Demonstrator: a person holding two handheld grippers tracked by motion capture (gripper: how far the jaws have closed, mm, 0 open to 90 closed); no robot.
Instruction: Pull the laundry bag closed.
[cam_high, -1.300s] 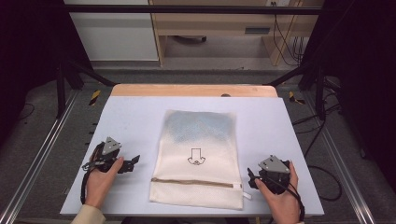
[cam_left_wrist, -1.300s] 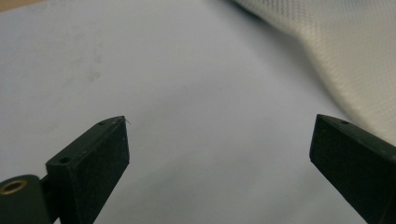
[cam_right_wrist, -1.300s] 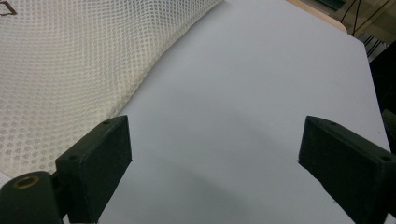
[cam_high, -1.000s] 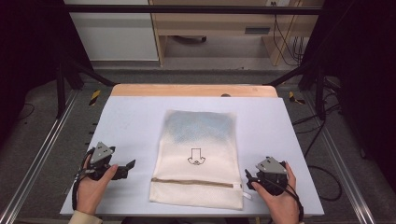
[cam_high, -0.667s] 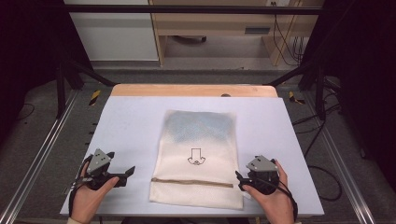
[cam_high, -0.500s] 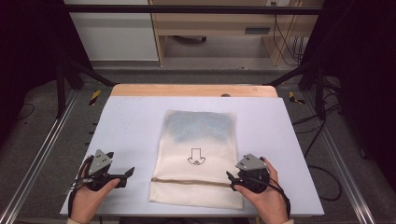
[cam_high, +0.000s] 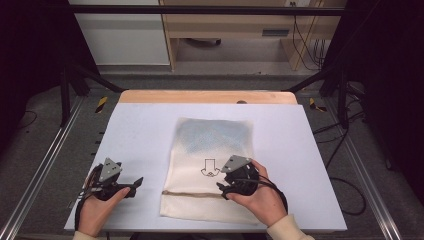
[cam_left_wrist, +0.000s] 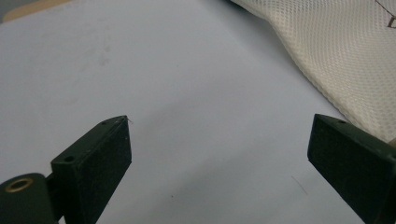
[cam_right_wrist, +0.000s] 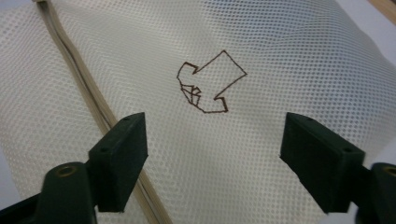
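Bag: a cream mesh bag (cam_high: 210, 170) is laid flat in the middle of the white table (cam_high: 310, 150), with a drawn arrow (cam_right_wrist: 210, 86) on it and a zip (cam_right_wrist: 77, 77) across its near end.
Right gripper: the right gripper (cam_high: 231, 187) is held over the bag beside the arrow; its jaws have just been closing, are seen apart, and nothing is clamped between them.
Left gripper: the left gripper (cam_high: 134, 184) is kept over bare table beside the bag's edge, jaws spread wide, nothing held.
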